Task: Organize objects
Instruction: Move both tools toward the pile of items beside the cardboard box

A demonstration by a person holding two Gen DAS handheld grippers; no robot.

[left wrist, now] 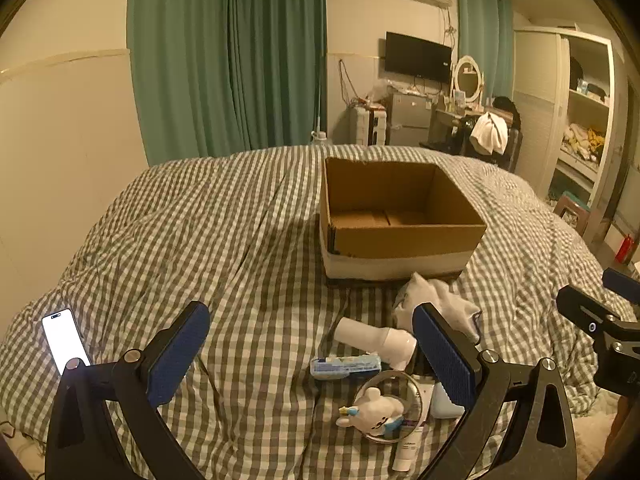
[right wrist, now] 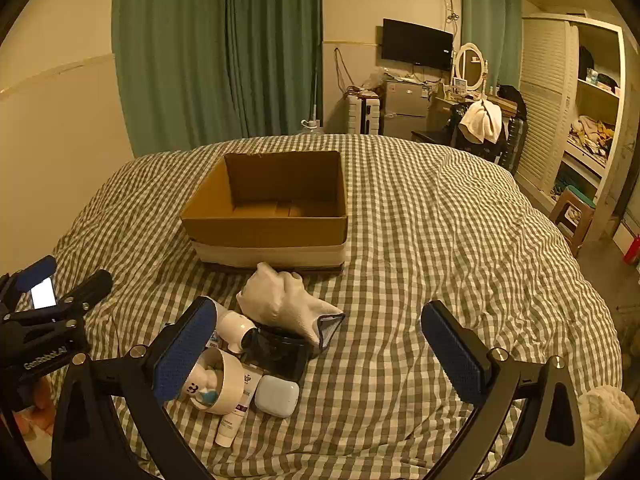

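So far nothing packed, judging by layout. Bed [right wrist: 420, 216] carries everything. Cardboard box [right wrist: 272, 204] at 12 o'clock, inside bare as far as visible. Loose pile at its 6 o'clock, just beside front wall: white cloth pouch [right wrist: 288, 304], hair dryer [left wrist: 376, 340], round cup with bear toy [right wrist: 224, 384], earbud case [right wrist: 277, 396], tube [right wrist: 234, 420]. Phone [left wrist: 66, 340] well apart at 9 o'clock. Left hand-held gripper [left wrist: 312, 356] fingers apart, holding nothing; right hand-held gripper [right wrist: 320, 356] likewise spread, unloaded. Whole sorting job left.

The white earbud case [left wrist: 444, 404] sits half hidden behind the left claw's finger; the phone [right wrist: 43, 293] shows only partly behind that claw; the tube's [right wrist: 234, 416] print is too small to read
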